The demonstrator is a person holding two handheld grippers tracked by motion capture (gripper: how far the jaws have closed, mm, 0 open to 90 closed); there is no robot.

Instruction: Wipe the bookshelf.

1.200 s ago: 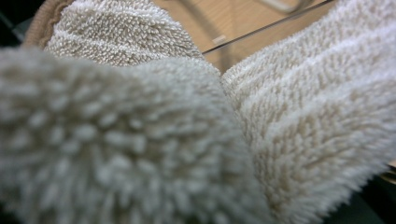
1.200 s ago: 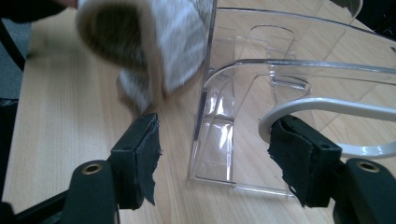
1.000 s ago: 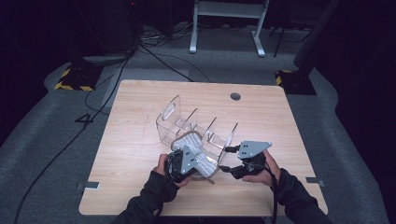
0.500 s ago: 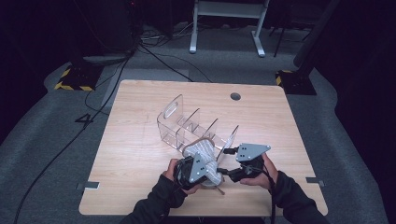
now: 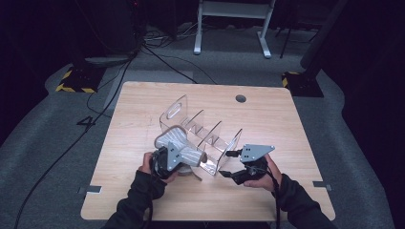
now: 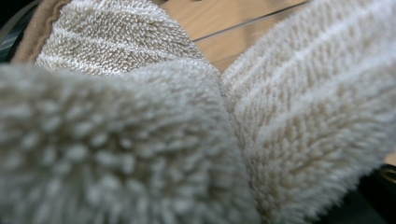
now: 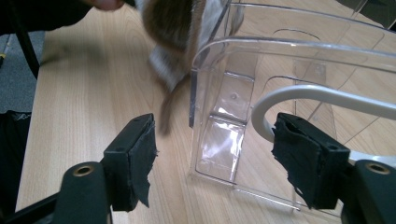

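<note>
A fuzzy beige slipper (image 6: 299,107) is pinched in the left gripper (image 5: 191,162) at lower centre, just beside the clear divided organizer (image 5: 200,136). The right gripper (image 7: 215,163) is spread around the organizer's near wall, which should be steadied while the slipper is guided into a compartment.

One clear organizer (image 5: 200,131), one fuzzy slipper (image 6: 299,116), two hand-held grippers

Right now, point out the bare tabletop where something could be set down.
Free: the left strip between the organizer and the table edge, the far right around the cable hole, and the near edge below both hands. Crowded: the near centre, where the left gripper with its slipper and the right gripper meet the organizer.
</note>
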